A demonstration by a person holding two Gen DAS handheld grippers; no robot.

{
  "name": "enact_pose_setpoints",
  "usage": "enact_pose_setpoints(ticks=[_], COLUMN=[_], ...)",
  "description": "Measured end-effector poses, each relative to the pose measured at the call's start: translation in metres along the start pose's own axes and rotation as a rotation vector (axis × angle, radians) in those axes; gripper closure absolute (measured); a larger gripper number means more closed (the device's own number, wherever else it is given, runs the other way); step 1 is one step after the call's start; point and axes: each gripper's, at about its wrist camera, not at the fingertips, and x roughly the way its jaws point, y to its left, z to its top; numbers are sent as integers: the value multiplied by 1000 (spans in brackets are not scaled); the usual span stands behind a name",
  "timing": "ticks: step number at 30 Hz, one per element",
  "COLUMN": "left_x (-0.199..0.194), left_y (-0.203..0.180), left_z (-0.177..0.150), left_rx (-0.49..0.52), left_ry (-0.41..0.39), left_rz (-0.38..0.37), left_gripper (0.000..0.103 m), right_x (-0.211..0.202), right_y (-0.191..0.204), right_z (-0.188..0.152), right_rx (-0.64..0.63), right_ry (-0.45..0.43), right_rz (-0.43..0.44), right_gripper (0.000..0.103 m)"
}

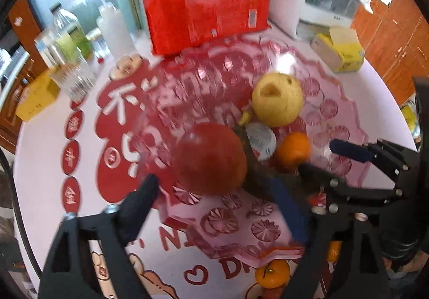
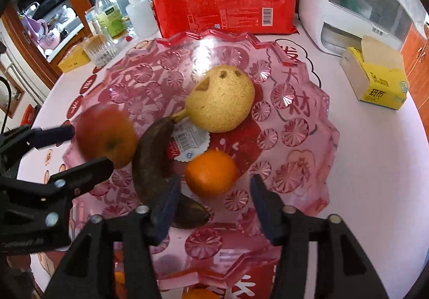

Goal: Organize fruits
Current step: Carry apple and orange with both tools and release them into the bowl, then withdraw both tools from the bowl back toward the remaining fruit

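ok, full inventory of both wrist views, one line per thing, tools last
fruit bowl: 1, pink clear plastic, table centre
apple: 1, red, bowl's left side
pear: 1, yellow, mid bowl
orange: 1, in bowl, near side
banana: 1, dark brown, beside the apple
sealed cup: 1, white lid, between banana and pear
second orange: 1, on table, outside bowl
paper cup pack: 1, red, behind bowl
yellow box: 1, open, right
left tool: open around apple
right tool: open around orange
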Motion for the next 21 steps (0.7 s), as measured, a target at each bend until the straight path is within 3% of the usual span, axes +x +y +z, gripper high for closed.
enact_pose_setpoints(ticks=[11,21], left_x=[-45,-100], left_y=[-1,-2], left_z=[-6,-26], left_rx=[-18,-67], left_ry=[-61,-99], left_rz=[19,29], left_gripper=[12,12], right_x=[-35,-95], right_y=[3,9], right_z=[-10,-23], right_rx=[17,23], right_ry=[-47,-137], right_rz=[2,3], right_gripper=[44,44])
